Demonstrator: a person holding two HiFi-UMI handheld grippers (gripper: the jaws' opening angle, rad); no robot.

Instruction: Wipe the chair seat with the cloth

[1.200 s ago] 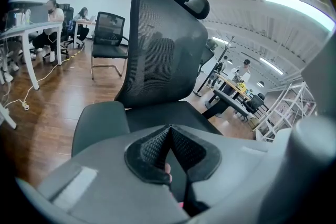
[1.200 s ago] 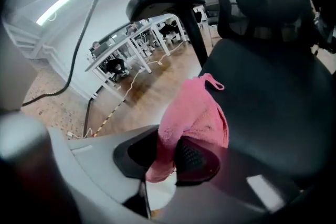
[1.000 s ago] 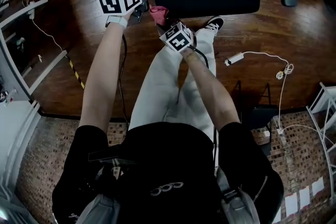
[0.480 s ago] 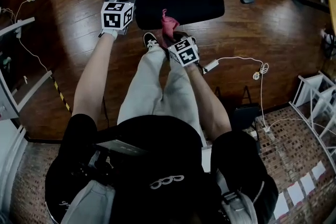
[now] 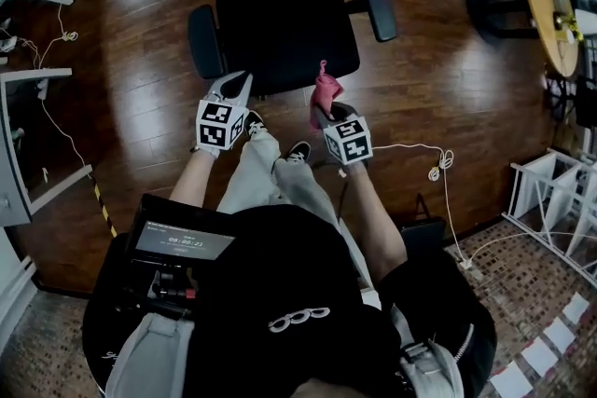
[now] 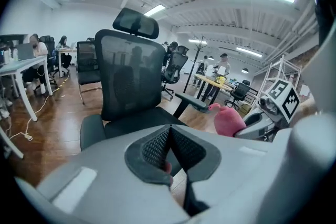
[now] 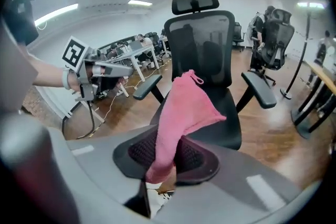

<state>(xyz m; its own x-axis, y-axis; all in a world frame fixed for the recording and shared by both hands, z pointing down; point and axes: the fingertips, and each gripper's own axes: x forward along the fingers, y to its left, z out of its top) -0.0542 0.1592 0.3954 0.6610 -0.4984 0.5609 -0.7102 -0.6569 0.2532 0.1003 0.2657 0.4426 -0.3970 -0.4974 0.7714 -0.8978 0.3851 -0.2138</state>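
Claws, two of them, sit nearest me, just past my two shoes (image 5: pixel 298 150). My left claw (image 5: pixel 239 87) has its jaws pressed together. A small pinkish fleck (image 6: pixel 166 167) shows low between them, but I can't tell what it is, and I'd call that claw empty. My right claw (image 5: pixel 323 113) is clamped on one pink cloth (image 5: pixel 326 91), which stands up out of the jaws and flops over at the top. Beyond both claws stands one black office chair. Its chair seat (image 5: pixel 284 28) faces me, and the cloth hangs in the air just short of its front edge. Two armrests (image 5: pixel 377 6) flank the seat, one on each side, and one headrest (image 7: pixel 195 1) tops the mesh back. One white cable (image 5: pixel 440 165) lies coiled on the wood floor (image 5: pixel 140 33), off to my right.
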